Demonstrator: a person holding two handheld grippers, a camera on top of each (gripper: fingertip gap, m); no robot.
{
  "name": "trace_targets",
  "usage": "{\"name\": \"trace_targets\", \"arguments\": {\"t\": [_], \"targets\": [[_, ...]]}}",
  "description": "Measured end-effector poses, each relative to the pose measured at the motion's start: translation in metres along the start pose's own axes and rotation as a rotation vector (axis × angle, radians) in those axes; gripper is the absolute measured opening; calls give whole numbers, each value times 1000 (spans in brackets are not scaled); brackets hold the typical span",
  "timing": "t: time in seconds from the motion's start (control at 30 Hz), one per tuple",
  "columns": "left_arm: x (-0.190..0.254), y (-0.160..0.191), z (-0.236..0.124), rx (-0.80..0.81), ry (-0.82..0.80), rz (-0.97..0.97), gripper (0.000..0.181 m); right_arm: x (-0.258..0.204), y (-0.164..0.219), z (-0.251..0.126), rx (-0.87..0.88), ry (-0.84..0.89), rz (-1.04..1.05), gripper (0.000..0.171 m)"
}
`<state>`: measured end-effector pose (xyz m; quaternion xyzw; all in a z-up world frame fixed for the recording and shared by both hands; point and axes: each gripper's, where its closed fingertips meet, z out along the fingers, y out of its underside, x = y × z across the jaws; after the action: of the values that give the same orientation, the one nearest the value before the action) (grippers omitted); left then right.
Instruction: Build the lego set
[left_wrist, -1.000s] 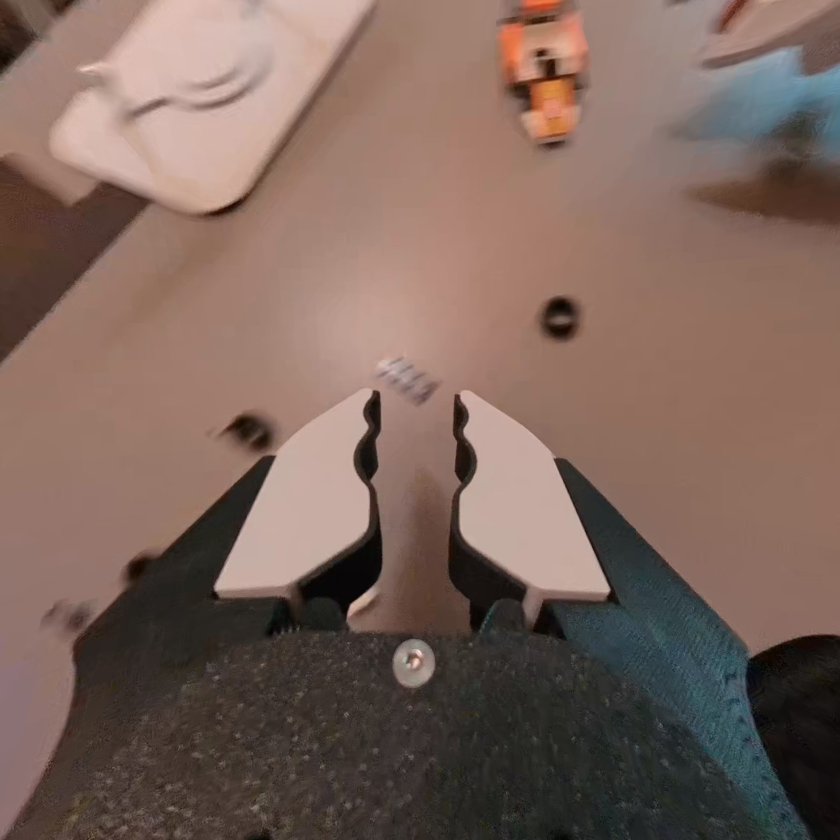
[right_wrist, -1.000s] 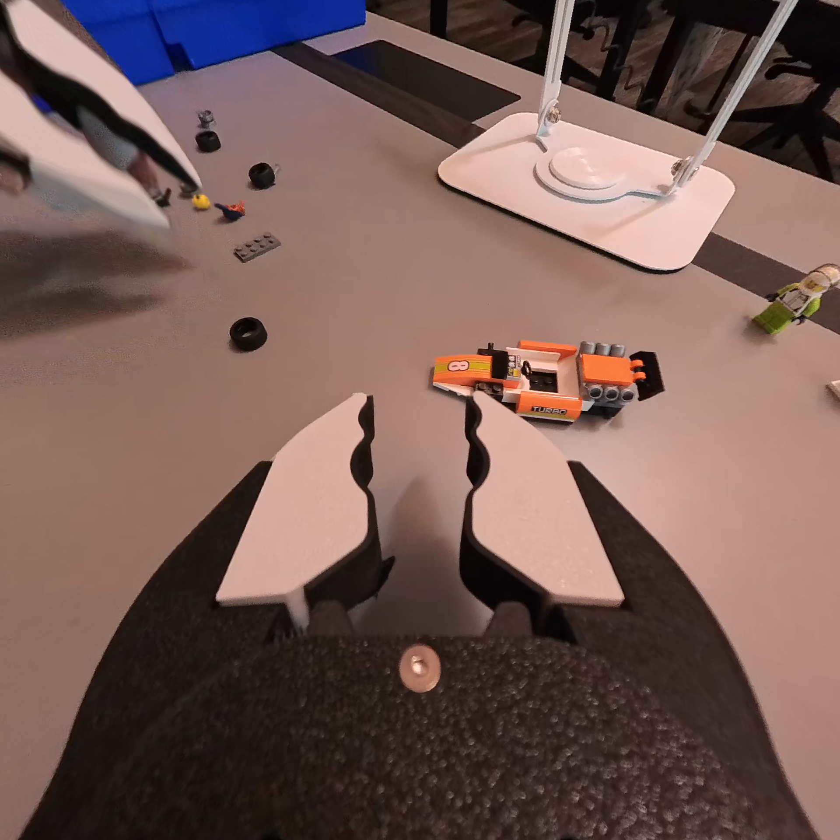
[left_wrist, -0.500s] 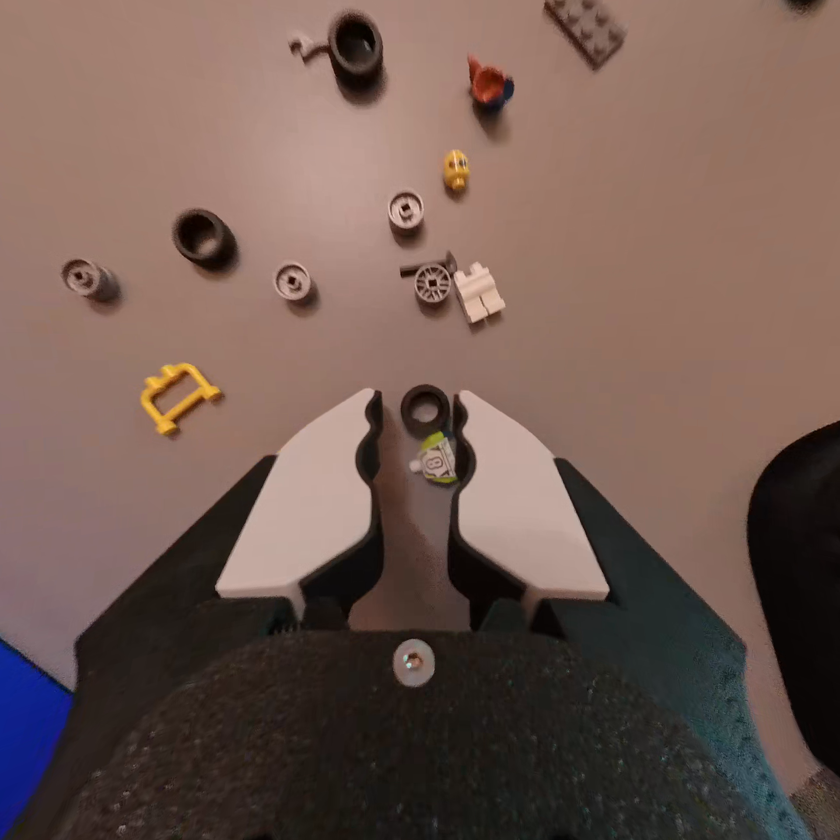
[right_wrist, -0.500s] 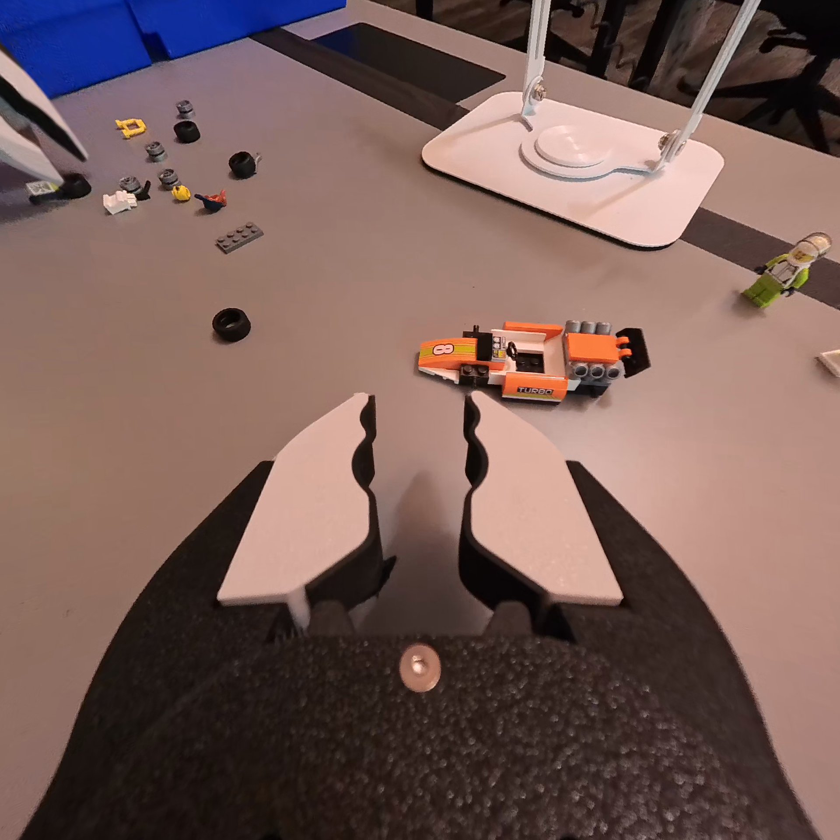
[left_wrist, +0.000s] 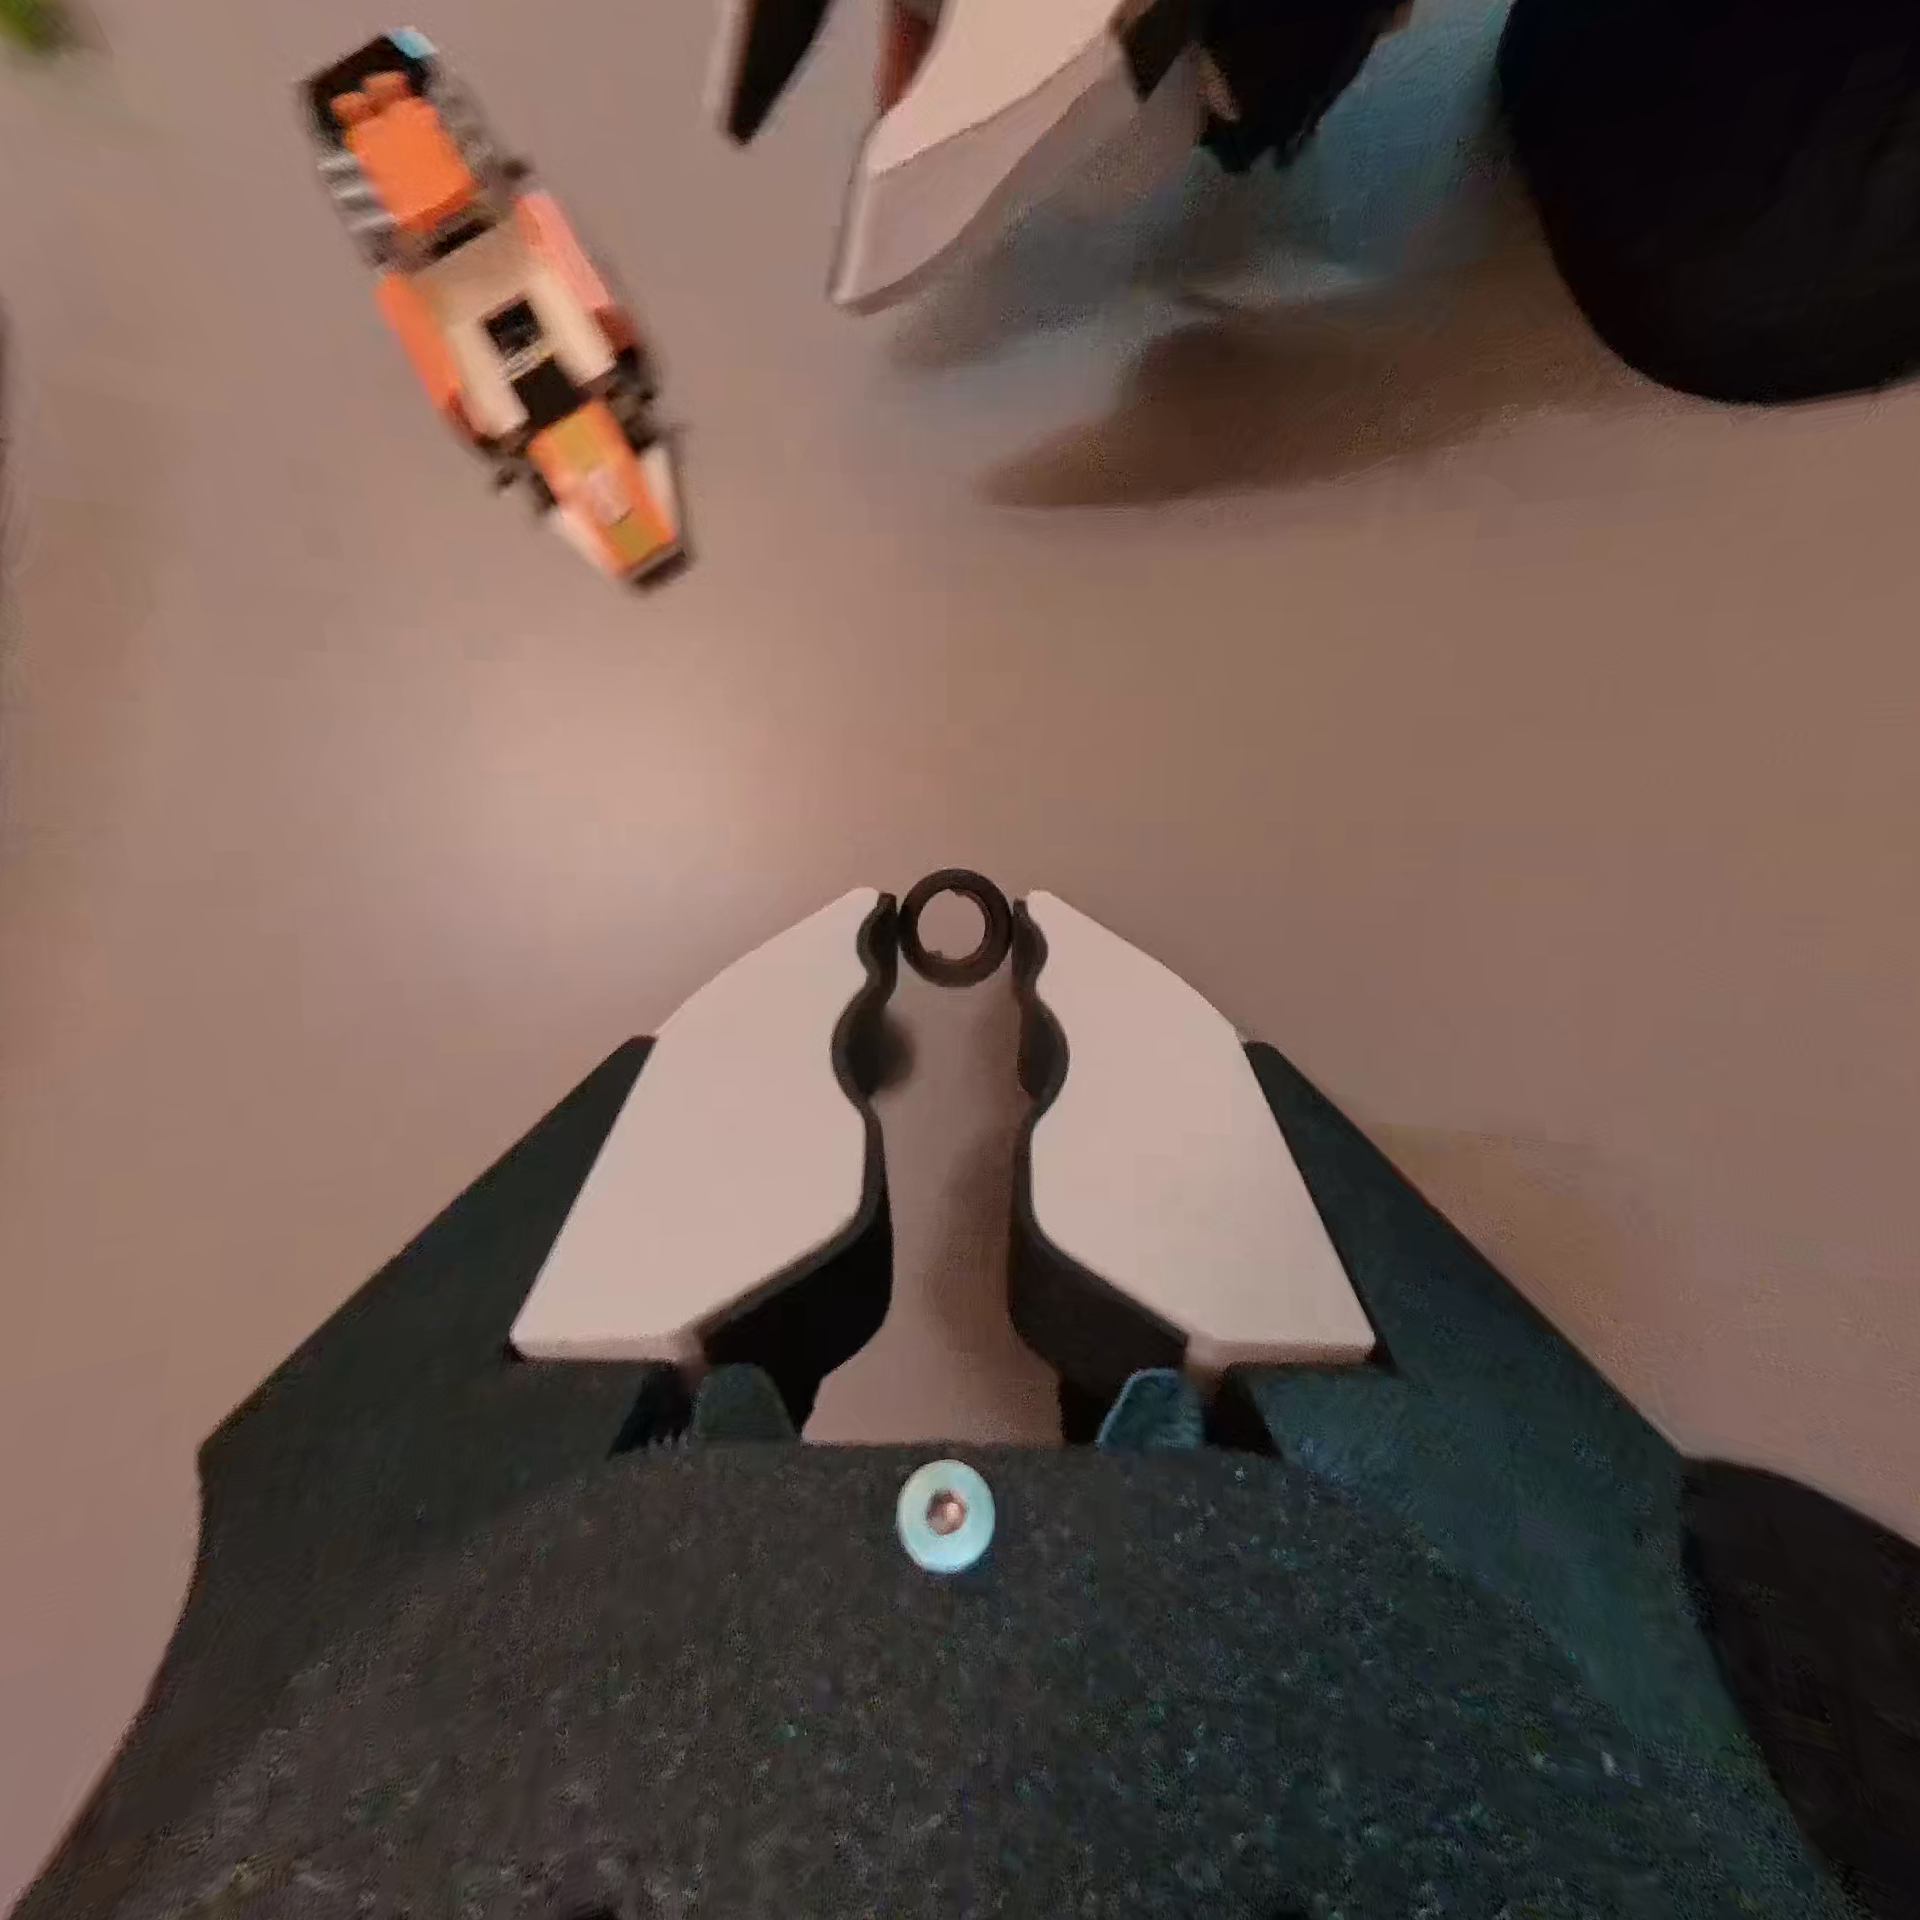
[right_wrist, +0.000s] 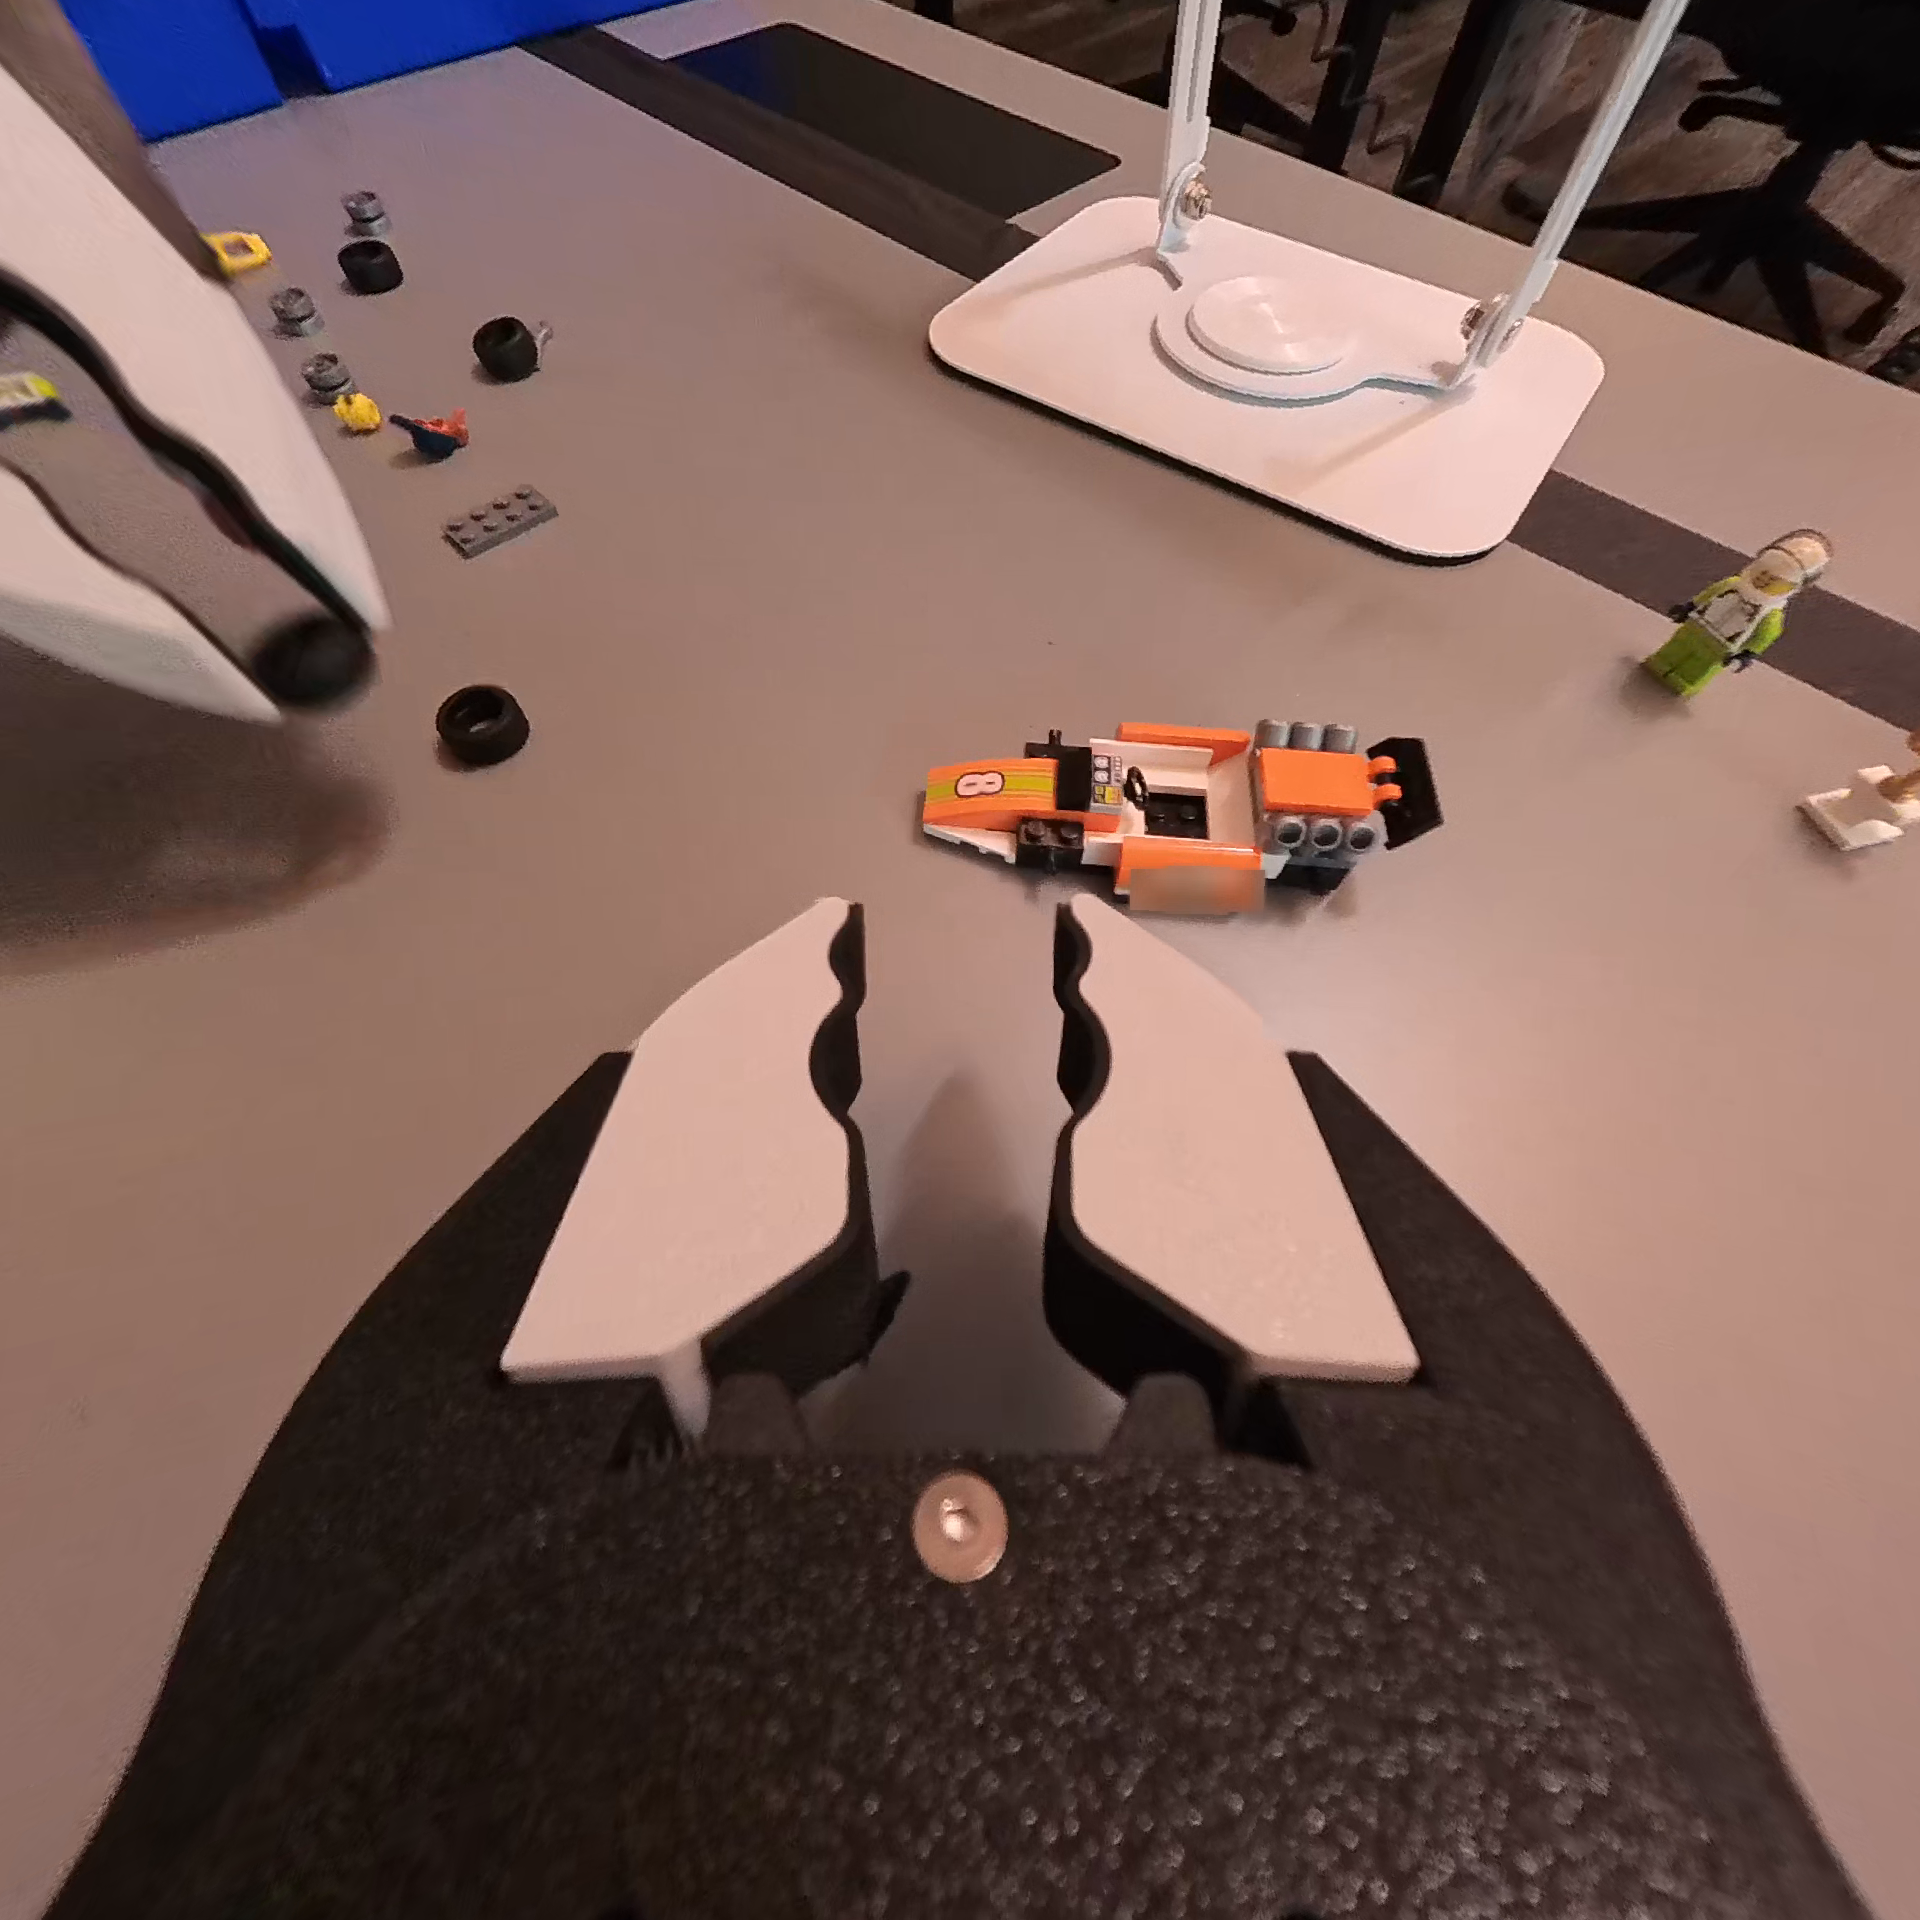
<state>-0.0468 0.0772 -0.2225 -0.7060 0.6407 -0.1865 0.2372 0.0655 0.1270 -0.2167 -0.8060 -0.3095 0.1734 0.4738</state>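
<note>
My left gripper (left_wrist: 954, 916) is shut on a small black tyre (left_wrist: 954, 940), pinched at the fingertips above the grey table. In the right wrist view it shows at the left edge (right_wrist: 301, 665), with the tyre (right_wrist: 309, 657) between its tips. The orange and white lego car (right_wrist: 1174, 805), without wheels, lies just beyond my right gripper (right_wrist: 956, 914), which is open and empty. In the left wrist view the car (left_wrist: 499, 332) lies at the upper left, and the right gripper's fingers (left_wrist: 966, 156) show blurred at the top.
Loose parts lie at the far left: a black tyre (right_wrist: 481, 724), a grey plate (right_wrist: 500, 520), two more tyres (right_wrist: 371, 265), grey hubs (right_wrist: 325, 374), a yellow head (right_wrist: 356, 412). A green minifigure (right_wrist: 1730, 623) stands far right. A white lamp base (right_wrist: 1268, 374) sits behind the car.
My left gripper has closed on the black tyre, lifted it from among the loose parts and carried it towards the car. My right gripper has barely moved.
</note>
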Motion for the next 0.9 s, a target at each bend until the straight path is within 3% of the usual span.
{"name": "trace_targets", "arguments": {"t": [0.17, 0.4, 0.6, 0.77, 0.9], "targets": [[-4, -15, 47, -141, 41, 99, 21, 9, 2, -3, 4, 30, 19, 32], [-17, 0, 50, -169, 23, 44, 27, 9, 0, -4, 13, 9, 31, 32], [-46, 13, -6, -29, -102, -77, 30, 3, 0, -3, 10, -11, 23, 32], [-123, 85, -80, -29, -325, -296, 27, -2, 0, -1, 7, -33, 29, 32], [-140, 135, -88, -76, -310, -410, 30, -4, 2, 0, -5, -36, 19, 32]]}}
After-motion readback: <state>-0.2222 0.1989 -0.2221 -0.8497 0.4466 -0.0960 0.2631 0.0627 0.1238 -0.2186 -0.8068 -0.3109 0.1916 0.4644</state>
